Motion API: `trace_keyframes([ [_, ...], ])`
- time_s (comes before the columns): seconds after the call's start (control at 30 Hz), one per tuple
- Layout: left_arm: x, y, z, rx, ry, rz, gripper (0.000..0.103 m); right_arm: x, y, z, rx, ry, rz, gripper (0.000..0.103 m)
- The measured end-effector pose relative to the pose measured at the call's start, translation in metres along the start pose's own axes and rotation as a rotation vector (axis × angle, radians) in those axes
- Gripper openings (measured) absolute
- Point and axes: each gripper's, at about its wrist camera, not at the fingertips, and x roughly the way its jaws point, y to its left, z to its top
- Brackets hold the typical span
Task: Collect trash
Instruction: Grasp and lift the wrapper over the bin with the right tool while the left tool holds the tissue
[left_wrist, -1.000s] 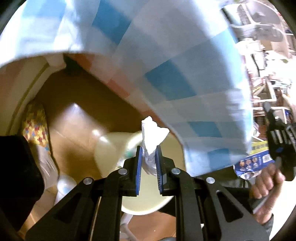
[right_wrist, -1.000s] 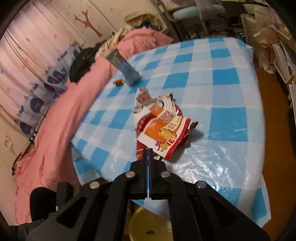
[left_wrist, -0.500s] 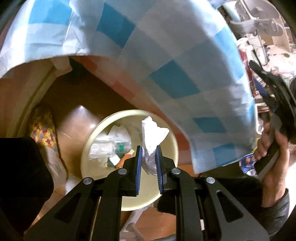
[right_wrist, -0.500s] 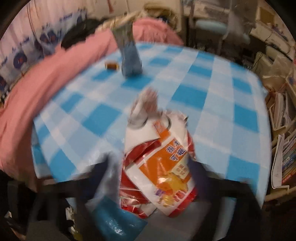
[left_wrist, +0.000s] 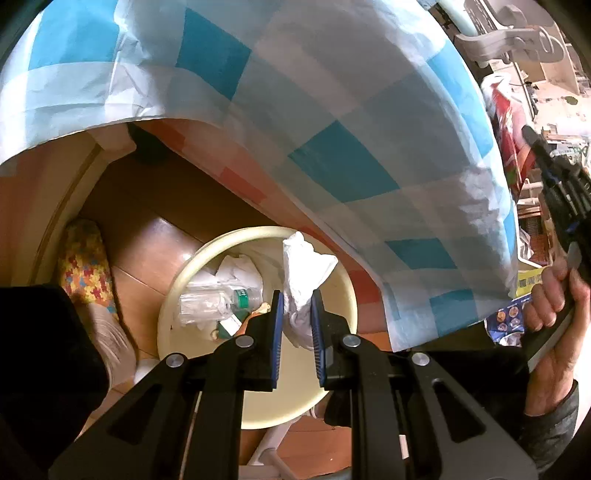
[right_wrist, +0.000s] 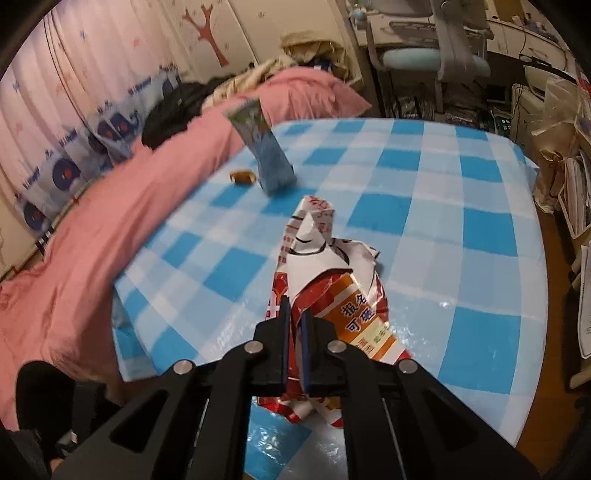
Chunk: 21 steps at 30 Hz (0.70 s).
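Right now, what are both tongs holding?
Left tongs: shut on the white tissue.
Right tongs: shut on the snack wrapper.

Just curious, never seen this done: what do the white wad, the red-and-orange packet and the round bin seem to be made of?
White wad: soft tissue paper, matte and crumpled.
Red-and-orange packet: thin plastic or foil film, probably, glossy with sharp creases.
Round bin: likely plastic, a smooth cream rim with faint sheen.
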Motion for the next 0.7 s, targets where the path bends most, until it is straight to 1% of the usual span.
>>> trace_keyframes([
  [0.1,-0.001,-0.001,0.000,0.006,-0.005,-0.001,0.014,-0.010,0.005,0.003,0.012,-0.037,0.049,0.005],
  [0.23,-0.005,-0.001,0.001,0.004,-0.020,-0.001,0.014,-0.035,0.010,-0.001,0.046,-0.104,0.144,0.005],
  [0.37,-0.014,-0.014,-0.001,0.063,-0.058,0.037,0.014,-0.062,0.020,-0.015,0.058,-0.150,0.251,0.005],
  [0.5,-0.027,-0.026,-0.003,0.121,-0.117,0.087,0.014,-0.077,0.037,-0.039,0.047,-0.133,0.331,0.005],
  [0.57,-0.033,-0.030,-0.006,0.146,-0.142,0.108,0.014,-0.081,0.044,-0.052,0.043,-0.113,0.355,0.005],
  [0.7,-0.042,-0.032,-0.009,0.175,-0.164,0.128,0.014,-0.083,0.055,-0.076,0.058,-0.057,0.395,0.005],
])
